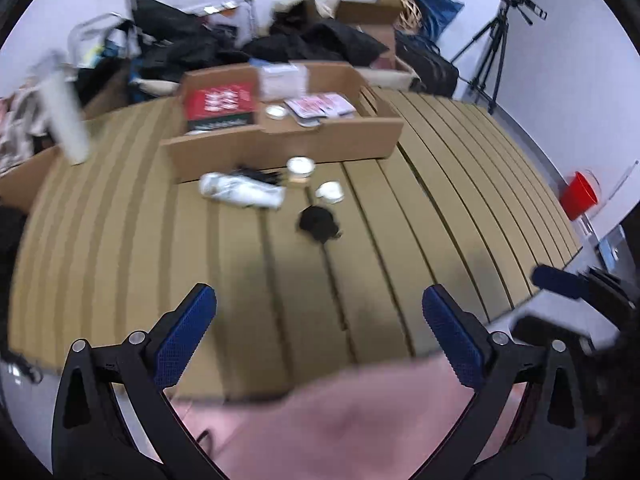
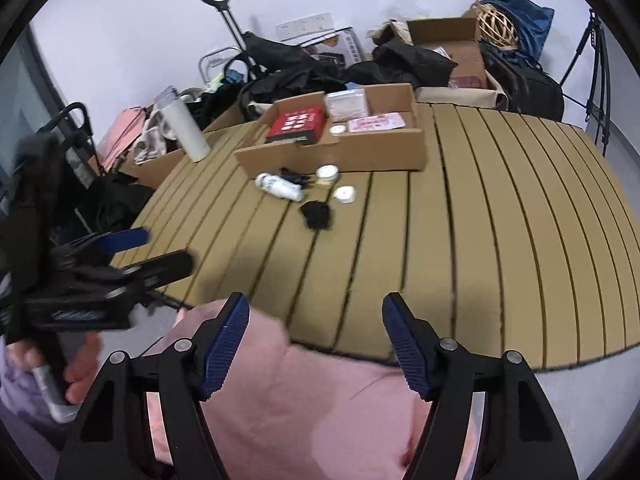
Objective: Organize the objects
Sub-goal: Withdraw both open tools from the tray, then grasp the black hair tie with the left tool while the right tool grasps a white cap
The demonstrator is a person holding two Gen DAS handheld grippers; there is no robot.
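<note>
Loose items lie on the slatted table in front of a shallow cardboard box [image 1: 280, 148] [image 2: 332, 158]: a white tube [image 1: 240, 192] [image 2: 280, 187], a small jar [image 1: 300, 170] [image 2: 327, 175], a round white tin [image 1: 330, 193] [image 2: 345, 194], a black scrunchie [image 1: 318, 222] [image 2: 316, 214] and a black clip [image 2: 294, 176]. The box holds a red box [image 1: 220, 106] [image 2: 296, 124], a clear case [image 2: 346, 105] and pink packets [image 1: 320, 106] [image 2: 376, 122]. My left gripper [image 1: 320, 320] and right gripper [image 2: 316, 320] are both open and empty, held over the table's near edge, well short of the items.
A white bottle [image 1: 66, 120] [image 2: 184, 130] stands at the table's left edge. Bags, black clothing and boxes pile up behind the table. A tripod [image 1: 492, 52] stands at the right wall. A red cup [image 1: 578, 194] sits off to the right. Pink clothing [image 2: 300, 400] is below the grippers.
</note>
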